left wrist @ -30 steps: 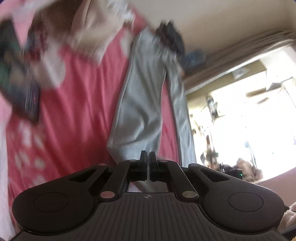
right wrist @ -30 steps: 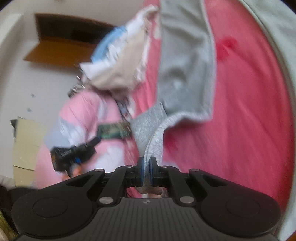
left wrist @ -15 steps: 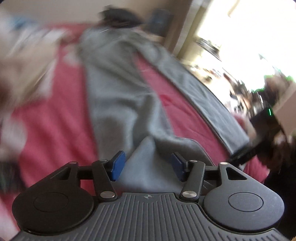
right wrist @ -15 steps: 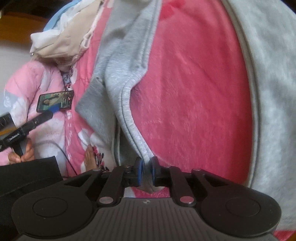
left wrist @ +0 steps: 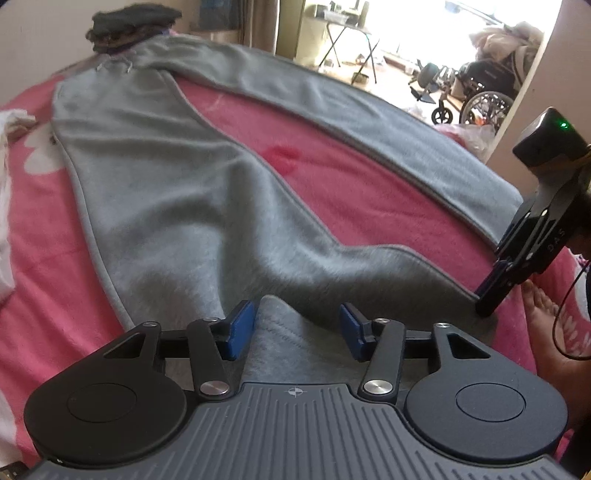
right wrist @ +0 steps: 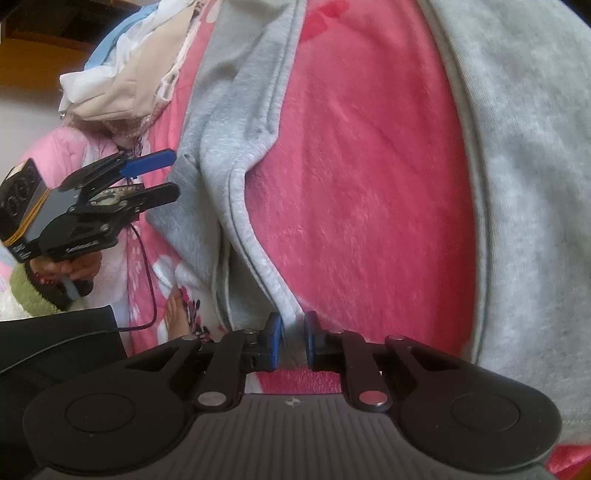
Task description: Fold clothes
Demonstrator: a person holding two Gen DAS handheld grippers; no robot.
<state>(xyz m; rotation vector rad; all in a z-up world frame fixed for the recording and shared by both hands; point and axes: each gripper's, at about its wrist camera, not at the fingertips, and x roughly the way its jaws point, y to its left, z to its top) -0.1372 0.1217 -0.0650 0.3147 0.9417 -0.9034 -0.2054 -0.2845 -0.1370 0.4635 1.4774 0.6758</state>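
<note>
Left wrist view: grey sweatpants (left wrist: pixel 177 192) lie spread on a pink blanket (left wrist: pixel 332 177), their two legs forming a V that runs from the waist at the upper left of the frame down to the lower centre and the right edge. The left gripper (left wrist: pixel 297 328) sits at the bottom centre with its blue-padded fingers (left wrist: pixel 242 328) apart and closing; a raised fold at the hem of the nearer leg lies between them, and the pads do not press on it. At the right edge the right gripper (left wrist: pixel 491 295) appears from the side, its tip down at the hem of the farther leg. A dark pile of folded clothes (left wrist: pixel 129 22) sits at the top left, and a bright doorway with a wheelchair (left wrist: pixel 480 96) fills the upper right (only this view shows either).

Right wrist view: the right gripper (right wrist: pixel 293 341) is at the bottom centre, its fingers (right wrist: pixel 275 341) drawn close together and pinching the seamed edge of the grey sweatpants (right wrist: pixel 236 147), which rises from the pads toward the top of the frame. The other leg curves down the right side, with pink blanket (right wrist: pixel 369 184) between them. At the middle left the left gripper (right wrist: pixel 162 177) shows from the side, fingers parted just beside the grey hem, held by a hand (right wrist: pixel 70 266) below it. A heap of white, beige and blue clothes (right wrist: pixel 122 85) lies at the upper left, and a bare foot (right wrist: pixel 177 314) rests on the blanket at the lower left (better seen here than in the other view).
</note>
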